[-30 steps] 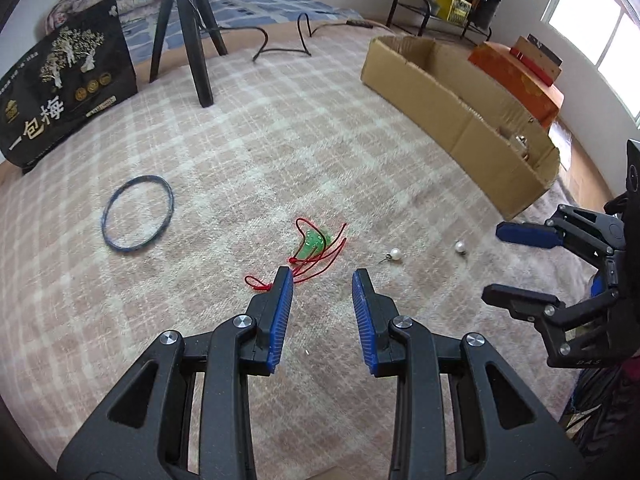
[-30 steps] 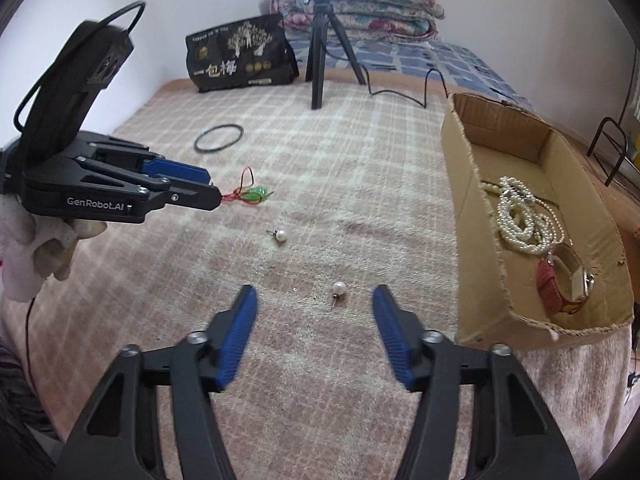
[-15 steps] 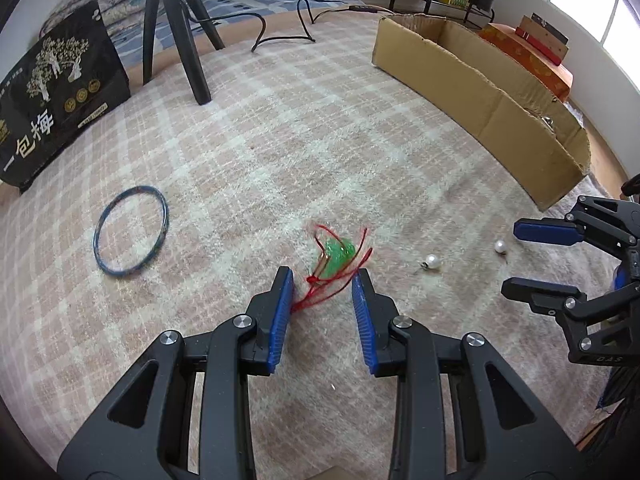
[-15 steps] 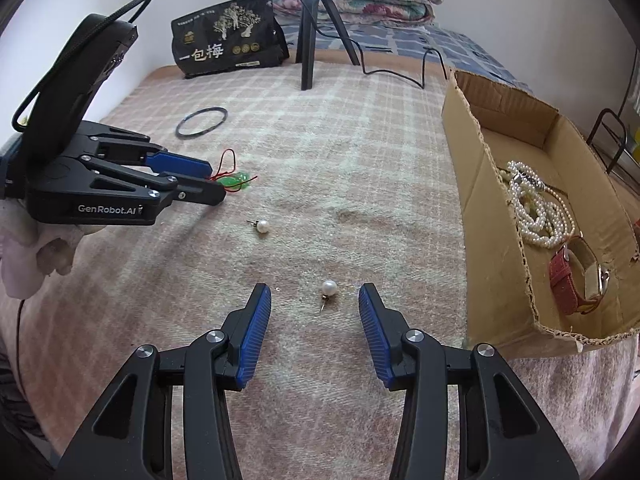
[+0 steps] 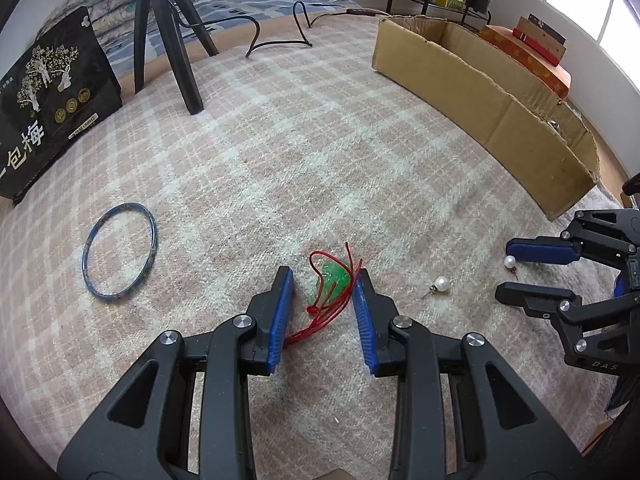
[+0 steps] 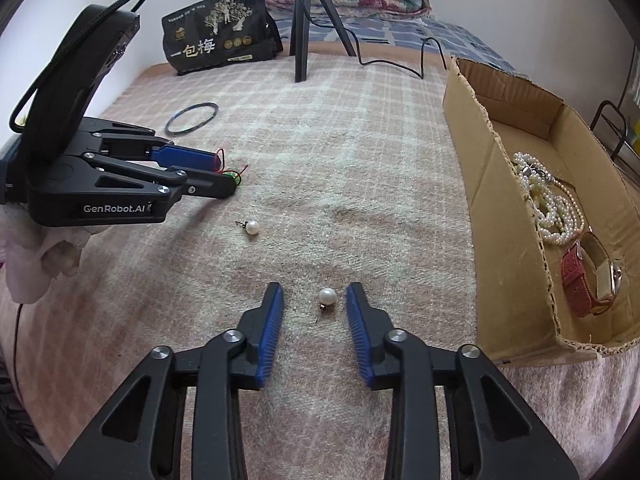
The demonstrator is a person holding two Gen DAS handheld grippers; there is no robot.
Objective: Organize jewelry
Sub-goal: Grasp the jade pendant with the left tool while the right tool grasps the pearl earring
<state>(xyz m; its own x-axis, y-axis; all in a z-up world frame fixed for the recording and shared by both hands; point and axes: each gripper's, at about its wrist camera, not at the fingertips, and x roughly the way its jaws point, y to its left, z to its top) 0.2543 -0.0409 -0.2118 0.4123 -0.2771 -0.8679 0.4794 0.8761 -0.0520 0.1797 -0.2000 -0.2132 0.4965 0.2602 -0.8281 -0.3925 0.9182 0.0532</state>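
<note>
- A pearl stud earring [image 6: 327, 295] lies on the checked bed cover [image 6: 360, 152], low in the centre of the right wrist view, between the blue pads of the right gripper [image 6: 315, 304]; the jaws have just been closing in but stand apart, touching nothing.
- A second pearl stud [image 6: 251, 227] sits a little up and left of it, on its own.
- In the left wrist view, the green pendant on a red cord [image 5: 332, 280] lies at centre frame, between the fingertips of the left gripper [image 5: 323, 282]; those jaws are also apart, not clamped, though the cord runs close by the left pad.
- A dark bangle [image 5: 119, 251] rests well off at mid-left.
- The cardboard box [image 6: 496, 200], right edge of the right view, already holds a pearl necklace [image 6: 552, 204] and a red-strapped watch [image 6: 588, 276].
- I'd judge both grippers are at the grasping step. Next, each needs to close squarely on its small piece, then carry it over the box wall; the round pearl could easily squirt out sideways.
</note>
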